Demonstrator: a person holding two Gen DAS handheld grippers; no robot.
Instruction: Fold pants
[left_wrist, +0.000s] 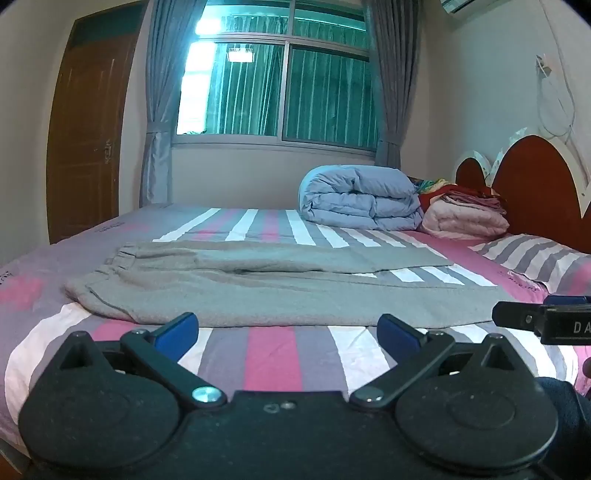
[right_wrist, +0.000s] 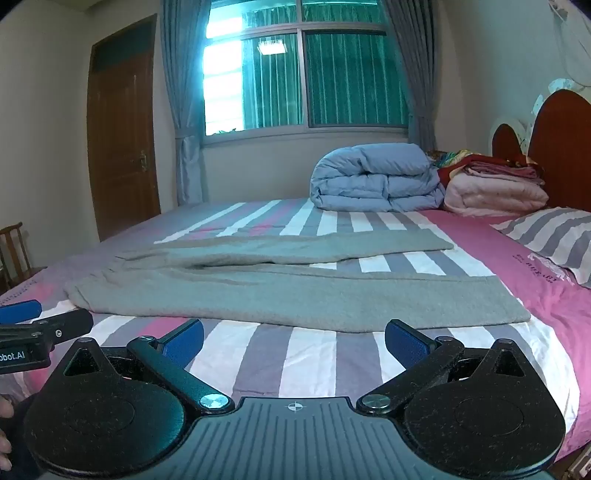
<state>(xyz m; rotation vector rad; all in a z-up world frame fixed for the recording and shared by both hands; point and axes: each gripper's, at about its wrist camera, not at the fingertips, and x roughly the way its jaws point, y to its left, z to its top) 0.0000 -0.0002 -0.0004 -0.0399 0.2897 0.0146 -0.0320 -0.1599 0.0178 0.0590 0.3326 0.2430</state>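
Observation:
Grey pants lie flat across the striped bed, waistband to the left, both legs stretched to the right with a gap between them. They also show in the right wrist view. My left gripper is open and empty, just short of the near edge of the pants, toward the waist end. My right gripper is open and empty, just short of the near leg's edge. The right gripper's body shows at the right edge of the left wrist view.
The bed sheet has pink, grey and white stripes. A folded blue duvet and pink folded blankets sit at the far side by the headboard. A striped pillow lies at right. A wooden chair stands at left.

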